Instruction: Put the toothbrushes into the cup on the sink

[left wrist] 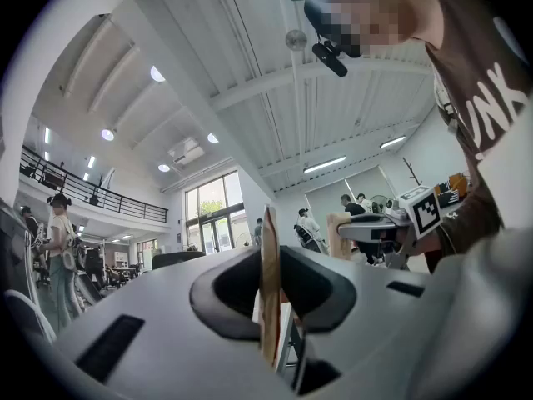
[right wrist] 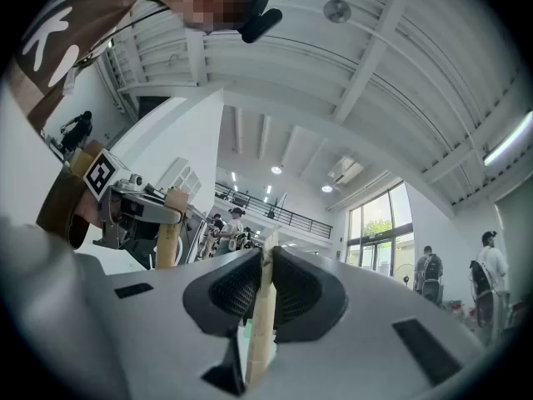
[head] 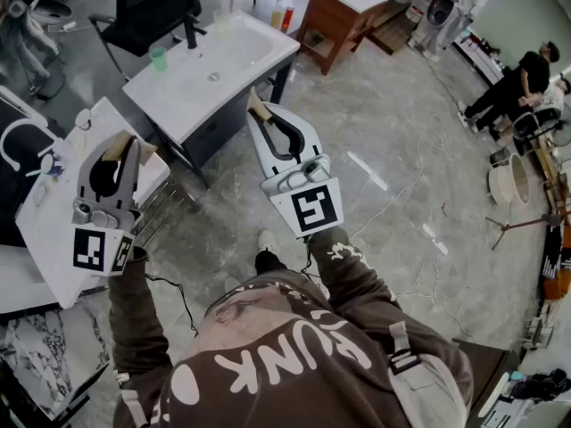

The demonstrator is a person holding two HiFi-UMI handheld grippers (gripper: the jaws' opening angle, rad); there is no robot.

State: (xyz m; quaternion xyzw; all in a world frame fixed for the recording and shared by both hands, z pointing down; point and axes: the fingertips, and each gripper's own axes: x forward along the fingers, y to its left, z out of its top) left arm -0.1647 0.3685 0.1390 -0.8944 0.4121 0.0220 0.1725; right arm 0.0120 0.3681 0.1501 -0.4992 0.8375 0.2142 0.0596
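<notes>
Left gripper (head: 116,148) and right gripper (head: 259,107) both pressed together, holding nothing, mid-frame. Green cup (head: 158,58) stands on sink (head: 250,47), upper left.

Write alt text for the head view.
Seen from above, a person in a brown hoodie holds up the left gripper and right gripper, both shut and empty. Ahead stands a white sink with a green cup and black faucet.

small translucent green cup (head: 159,58), upright and open-topped, standing on the left end of the white sink (head: 259,50), on the flat rim beside the shallow basin, sink top rectangular, set on a dark cabinet, toothbrushes not discernible
</notes>
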